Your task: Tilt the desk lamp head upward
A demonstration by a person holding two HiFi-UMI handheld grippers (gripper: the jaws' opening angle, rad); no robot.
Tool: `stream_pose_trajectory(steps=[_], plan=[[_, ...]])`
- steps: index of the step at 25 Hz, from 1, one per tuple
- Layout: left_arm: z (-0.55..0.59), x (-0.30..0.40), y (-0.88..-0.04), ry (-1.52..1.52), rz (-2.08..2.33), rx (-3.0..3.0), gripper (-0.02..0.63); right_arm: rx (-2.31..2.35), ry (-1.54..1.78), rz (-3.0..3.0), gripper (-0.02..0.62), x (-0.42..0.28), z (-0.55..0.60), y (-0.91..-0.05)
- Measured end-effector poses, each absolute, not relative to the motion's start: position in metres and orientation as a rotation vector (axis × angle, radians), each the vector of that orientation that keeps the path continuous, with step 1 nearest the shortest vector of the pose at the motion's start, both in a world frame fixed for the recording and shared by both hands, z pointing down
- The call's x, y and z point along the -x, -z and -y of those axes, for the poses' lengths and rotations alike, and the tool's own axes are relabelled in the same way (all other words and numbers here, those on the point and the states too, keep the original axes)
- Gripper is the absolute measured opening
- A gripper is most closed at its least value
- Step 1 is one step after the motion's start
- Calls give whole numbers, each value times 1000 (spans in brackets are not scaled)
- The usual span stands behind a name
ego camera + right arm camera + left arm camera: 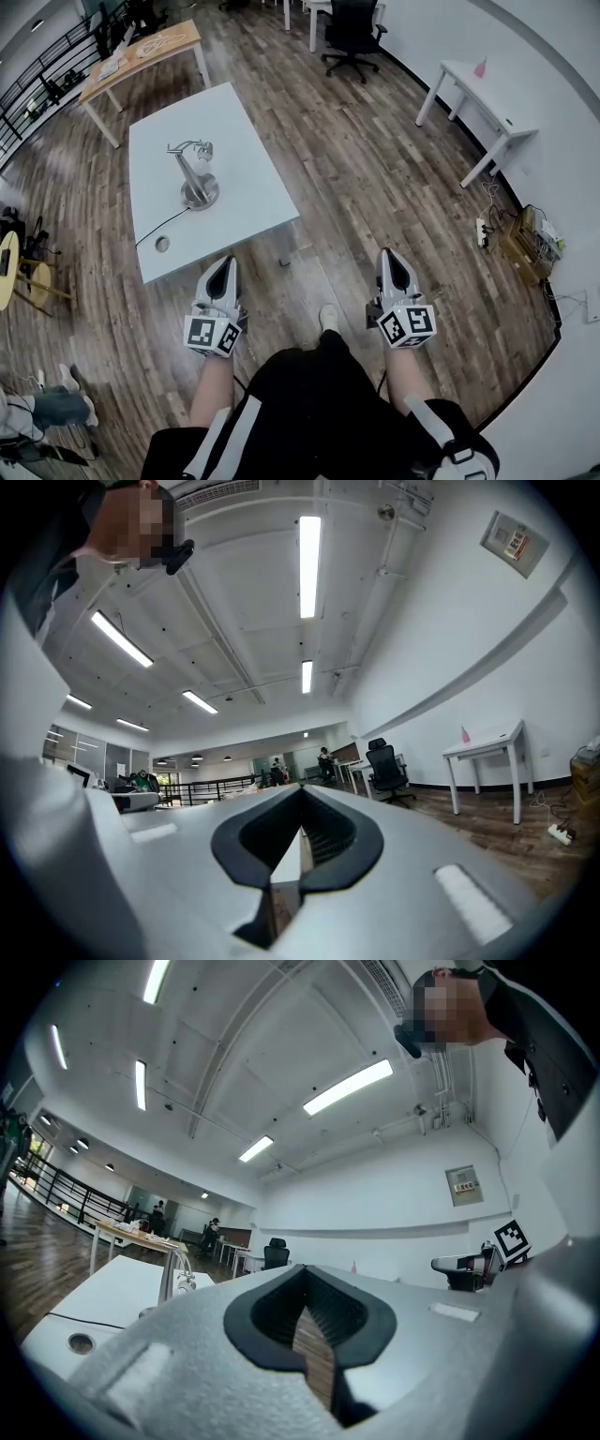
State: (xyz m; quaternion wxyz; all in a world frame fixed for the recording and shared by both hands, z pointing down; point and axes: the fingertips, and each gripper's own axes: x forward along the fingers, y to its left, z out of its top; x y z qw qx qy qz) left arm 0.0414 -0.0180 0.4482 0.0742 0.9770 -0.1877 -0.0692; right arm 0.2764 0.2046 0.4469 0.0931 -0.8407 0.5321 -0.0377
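Lamp (198, 191) on white table (236, 131), untouched

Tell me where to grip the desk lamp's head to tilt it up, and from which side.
Grip the lamp head, the small shade at the free end of the short top arm, not the stem or round base. It juts right of the stem in the head view, so coming from the near side of the table with the closer left gripper looks best.
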Motion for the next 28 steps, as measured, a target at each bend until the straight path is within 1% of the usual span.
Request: stream_pose_trajectory(steps=[11,15,24,28], plan=[[50,-128,-444,214,695,-2935,0,2415,114,-1716,3,-382,-144,-445],[57,-150,-441,207,765,-2925,0,2372,137,-1758,3,-414,-125,-446],[67,-153,-439,184,1022,-2863,0,2229,185,-1936,3,-449,-76,-449],[71,-136,-440,176,1121,-2839,0,2159,203,-2000,3,-444,-50,-450]])
